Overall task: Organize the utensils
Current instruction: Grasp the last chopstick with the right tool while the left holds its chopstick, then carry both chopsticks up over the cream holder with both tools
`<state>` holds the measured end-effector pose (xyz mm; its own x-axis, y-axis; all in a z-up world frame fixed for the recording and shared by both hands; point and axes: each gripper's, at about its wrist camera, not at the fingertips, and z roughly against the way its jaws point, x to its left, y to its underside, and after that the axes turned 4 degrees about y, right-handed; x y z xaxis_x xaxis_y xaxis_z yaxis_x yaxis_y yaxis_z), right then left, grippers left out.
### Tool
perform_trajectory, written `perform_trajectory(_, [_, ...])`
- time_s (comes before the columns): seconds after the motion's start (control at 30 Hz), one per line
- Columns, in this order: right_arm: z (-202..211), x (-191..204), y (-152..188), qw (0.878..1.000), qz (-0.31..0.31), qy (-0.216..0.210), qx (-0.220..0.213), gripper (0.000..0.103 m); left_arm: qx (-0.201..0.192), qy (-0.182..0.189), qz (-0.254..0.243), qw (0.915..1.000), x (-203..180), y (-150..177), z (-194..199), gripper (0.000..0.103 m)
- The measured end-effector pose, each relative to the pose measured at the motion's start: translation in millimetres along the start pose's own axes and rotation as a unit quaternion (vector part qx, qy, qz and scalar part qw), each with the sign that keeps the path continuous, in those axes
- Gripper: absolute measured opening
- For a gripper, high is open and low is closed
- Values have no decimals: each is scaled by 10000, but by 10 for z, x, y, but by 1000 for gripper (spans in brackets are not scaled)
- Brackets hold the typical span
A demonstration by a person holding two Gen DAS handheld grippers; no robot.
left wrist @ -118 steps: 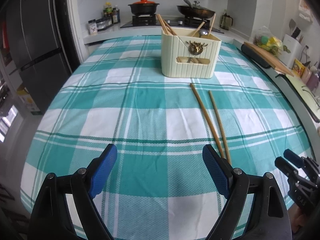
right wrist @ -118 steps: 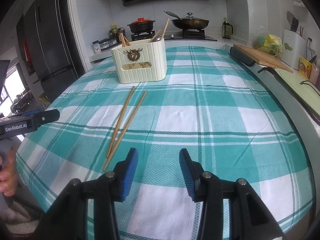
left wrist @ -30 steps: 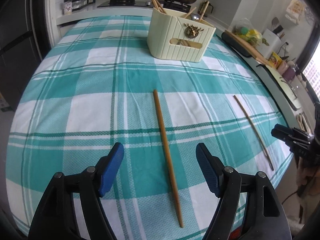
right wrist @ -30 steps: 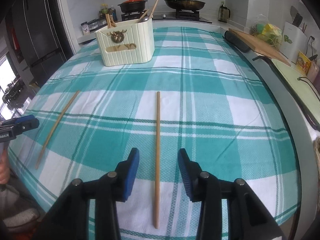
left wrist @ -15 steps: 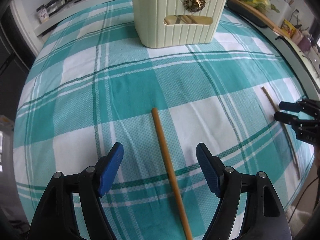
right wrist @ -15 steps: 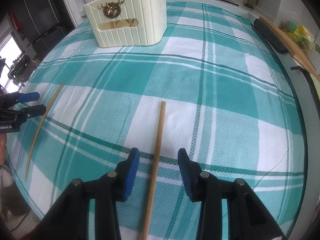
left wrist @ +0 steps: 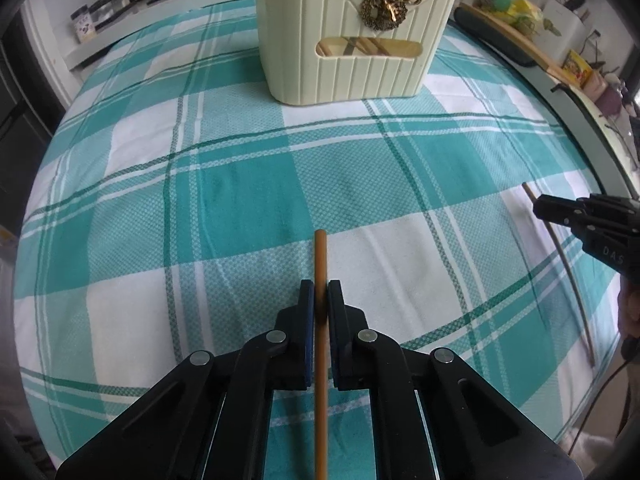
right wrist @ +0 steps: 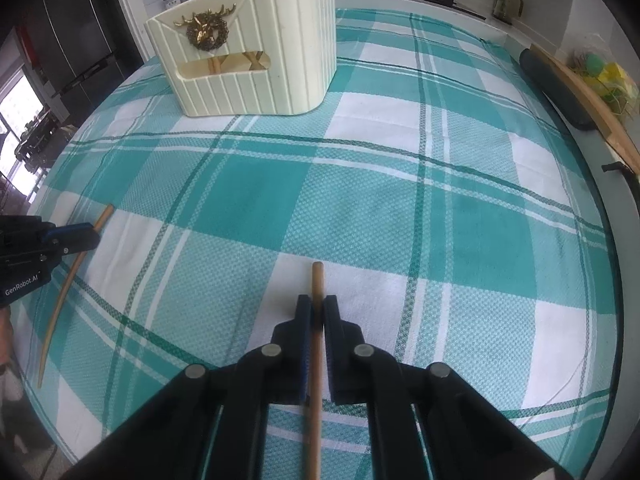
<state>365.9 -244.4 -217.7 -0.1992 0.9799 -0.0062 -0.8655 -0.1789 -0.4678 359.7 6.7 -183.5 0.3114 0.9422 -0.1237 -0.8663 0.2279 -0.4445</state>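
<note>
A second ago both pairs of jaws stood apart over the cloth, each with a chopstick lying loose between them; now your left gripper (left wrist: 321, 296) is clamped on one chopstick (left wrist: 320, 264), and your right gripper (right wrist: 317, 310) is clamped on the other chopstick (right wrist: 317, 280); the cream utensil holder (left wrist: 352, 44) also looms larger ahead of each gripper than it did then. Each chopstick runs straight between the pads, its blunt end poking a little past the fingertips toward the holder, its tail passing back under the gripper. Both lie on the checked tablecloth (left wrist: 240, 200); whether either has left the cloth you cannot tell. The tails are cut off by the bottom edge in both wrist views; the holder's top is cropped in the left view, so the chopsticks standing inside show only through its front slot.
</note>
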Motion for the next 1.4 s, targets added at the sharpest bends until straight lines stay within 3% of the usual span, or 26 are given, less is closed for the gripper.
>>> perform_trajectory(0.17, [437, -64, 24, 9973, -276, -253, -632, 6, -670, 94, 106, 9977, -37, -43, 514, 5])
perform_trajectory(0.37, [1186, -43, 53, 9884, -262, -312, -1461, 6, -1472, 303, 46, 9886, -112, -52, 1222, 5])
perform_trajectory(0.57, [1841, 55, 155, 9721, -158, -252, -2328, 6, -2082, 444, 13, 9771, -183, -26, 1745, 5])
perform_trajectory(0.8, [2269, 203, 133, 9489, -112, -152, -3150, 6, -2634, 450, 33, 9636, -211, -120, 2129, 5])
perform_trajectory(1.13, [2561, 241, -223, 9368, 33, -127, -3495, 6, -2968, 459, -83, 9538, -233, -485, 2516, 5])
perform_trajectory(1.4, [2744, 251, -854, 9279, 306, -97, -3714, 6, -3380, 300, -204, 9404, -262, -1066, 2734, 5])
